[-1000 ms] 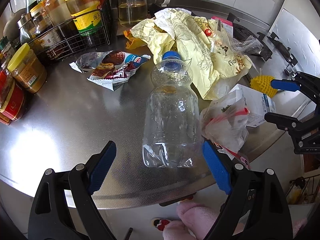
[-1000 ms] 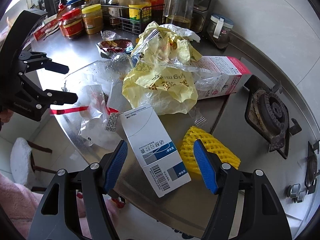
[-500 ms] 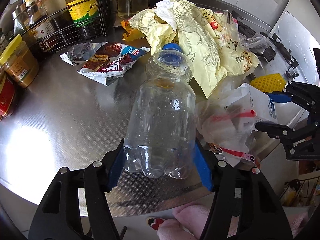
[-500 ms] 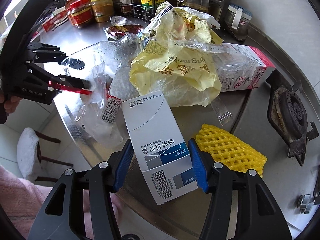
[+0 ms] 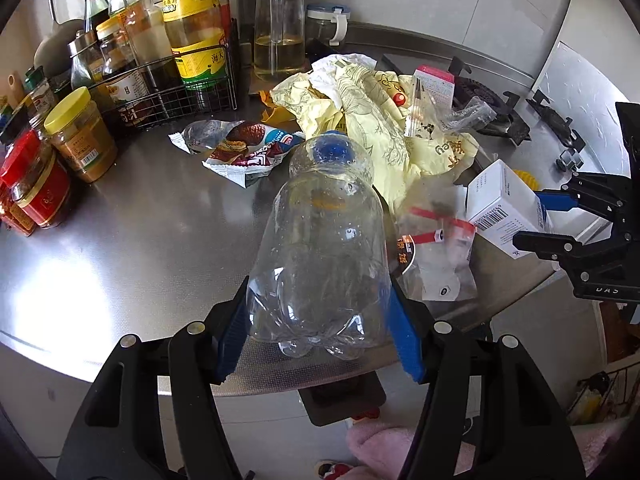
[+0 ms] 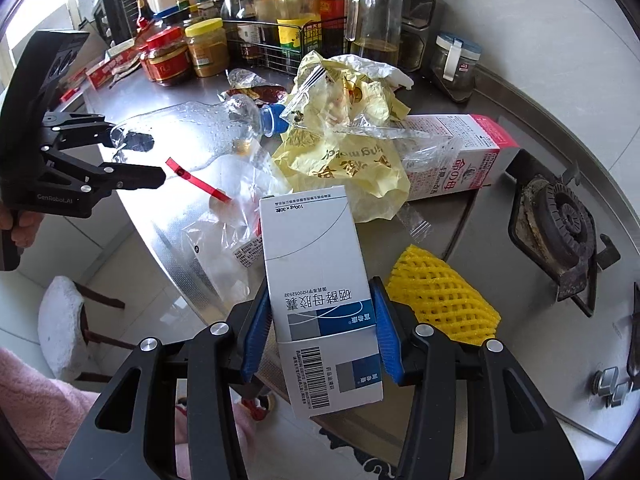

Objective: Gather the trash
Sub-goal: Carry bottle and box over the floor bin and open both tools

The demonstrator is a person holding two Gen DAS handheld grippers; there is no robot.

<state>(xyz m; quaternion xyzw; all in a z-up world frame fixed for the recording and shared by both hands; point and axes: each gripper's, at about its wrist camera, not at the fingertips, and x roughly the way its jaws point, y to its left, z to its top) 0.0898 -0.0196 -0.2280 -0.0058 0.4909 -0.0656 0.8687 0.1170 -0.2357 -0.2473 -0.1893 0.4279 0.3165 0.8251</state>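
The left gripper (image 5: 318, 320) clamps the empty plastic bottle (image 5: 324, 256) by its base at the steel counter's (image 5: 120, 240) edge; light, crushable, probably slippery. The right gripper (image 6: 320, 332) squeezes a stiff, light medicine box (image 6: 320, 296) across its sides there.

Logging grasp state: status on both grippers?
Left gripper shut on clear plastic bottle. Right gripper shut on white-and-blue cardboard box. Clear plastic bag crowds the bottle.

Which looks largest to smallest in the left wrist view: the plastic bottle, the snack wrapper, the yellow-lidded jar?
1. plastic bottle, but it is nearest the camera, clamped in the left gripper, so partly nearness.
2 and 3. snack wrapper and yellow-lidded jar look about alike; unranked.
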